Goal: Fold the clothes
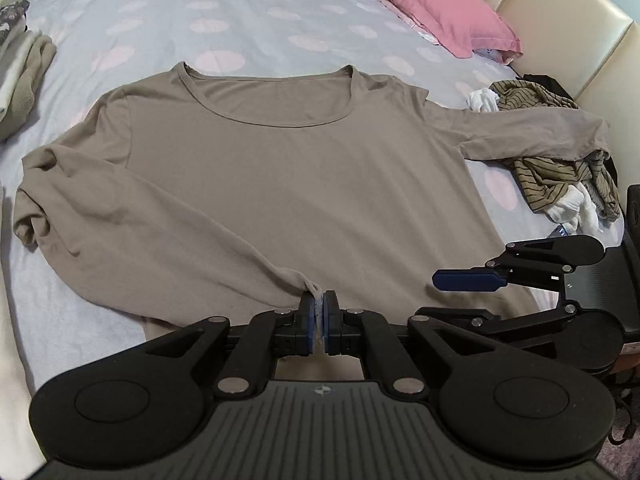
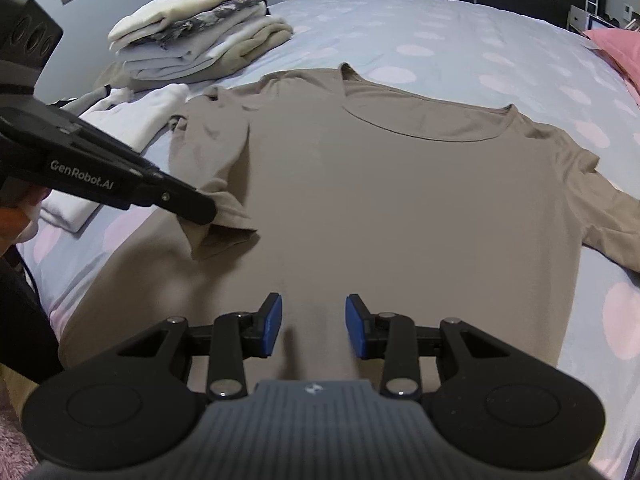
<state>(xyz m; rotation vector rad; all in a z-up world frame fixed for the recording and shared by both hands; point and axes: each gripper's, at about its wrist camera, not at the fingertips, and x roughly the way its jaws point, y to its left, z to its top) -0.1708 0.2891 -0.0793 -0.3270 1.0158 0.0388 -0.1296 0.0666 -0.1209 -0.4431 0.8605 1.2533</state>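
Left gripper [image 1: 320, 316] pinches the taupe long-sleeved jersey top's [image 1: 280, 184] cuff, right gripper [image 2: 313, 326] gaping empty near the bed's [image 1: 200, 12] edge; that thin pinch could slip mid-fold.

Both grippers, left gripper [image 1: 319, 322] and right gripper [image 2: 314, 326], are matte black linkages with silver rivets, blue-padded fingers [image 2: 273, 324] and ribbed grey housings (white "GenRobot.AI" lettering, possibly printed, marks one arm).
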